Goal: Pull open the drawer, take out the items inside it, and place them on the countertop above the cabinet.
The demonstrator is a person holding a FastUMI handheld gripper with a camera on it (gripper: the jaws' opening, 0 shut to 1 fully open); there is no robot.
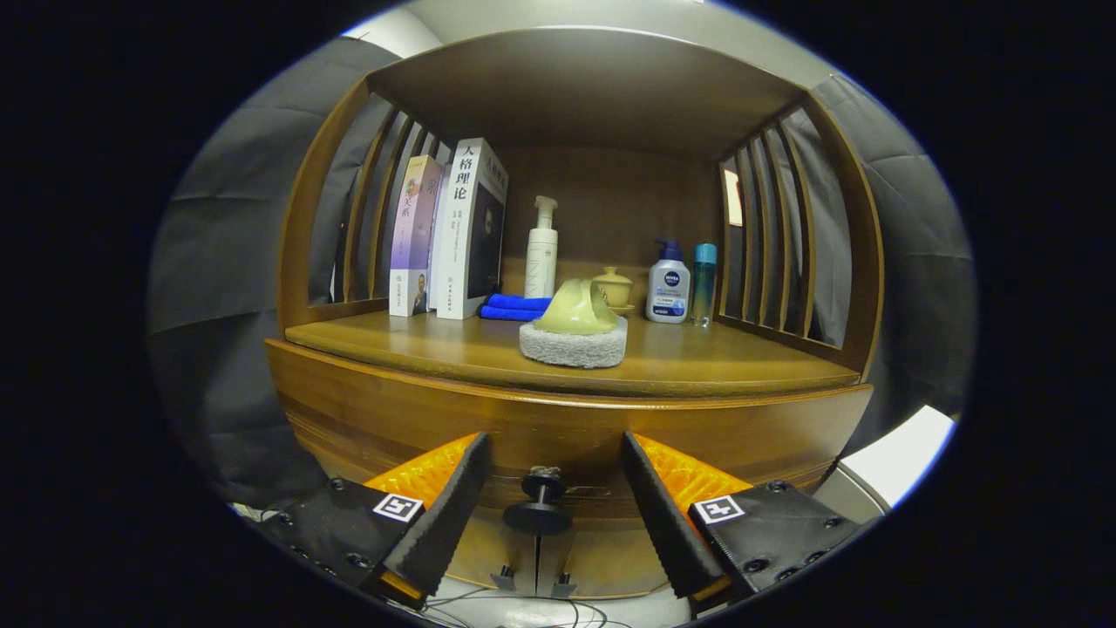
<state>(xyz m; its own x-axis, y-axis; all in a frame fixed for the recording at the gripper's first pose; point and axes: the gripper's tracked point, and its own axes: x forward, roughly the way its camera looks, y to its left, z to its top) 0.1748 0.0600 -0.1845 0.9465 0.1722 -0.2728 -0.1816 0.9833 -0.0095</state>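
The drawer (567,427) sits shut in the wooden cabinet (301,262), its curved front flush under the lip of the countertop (697,362), and its dark round knob (539,506) stands out from the front in the gap between the fingers. The gripper (551,453) has its jaws spread wide apart, one finger on each side of the knob with free room left on both sides, neither touching it. The fingertips reach near the drawer front; whether they touch the wood cannot be told. Below the knob the cabinet's lower edge shows, with two small dark feet and some thin cables on the pale floor beneath. Above the drawer, the countertop's front edge runs unbroken, and a wide strip of bare wood lies along it on either side of a scrub pad with a yellow-green handle (575,331), which rests close to the front at the middle. Farther back, near the rear panel, stand two upright books (449,231) at the left, a folded blue cloth (514,306) beside them, a tall white pump bottle (541,249), a small yellow lidded cup (613,286), a white bottle with a blue pump (669,283) and a slim teal bottle (704,283). Slatted sides close the shelf at left and right, under a wooden top.
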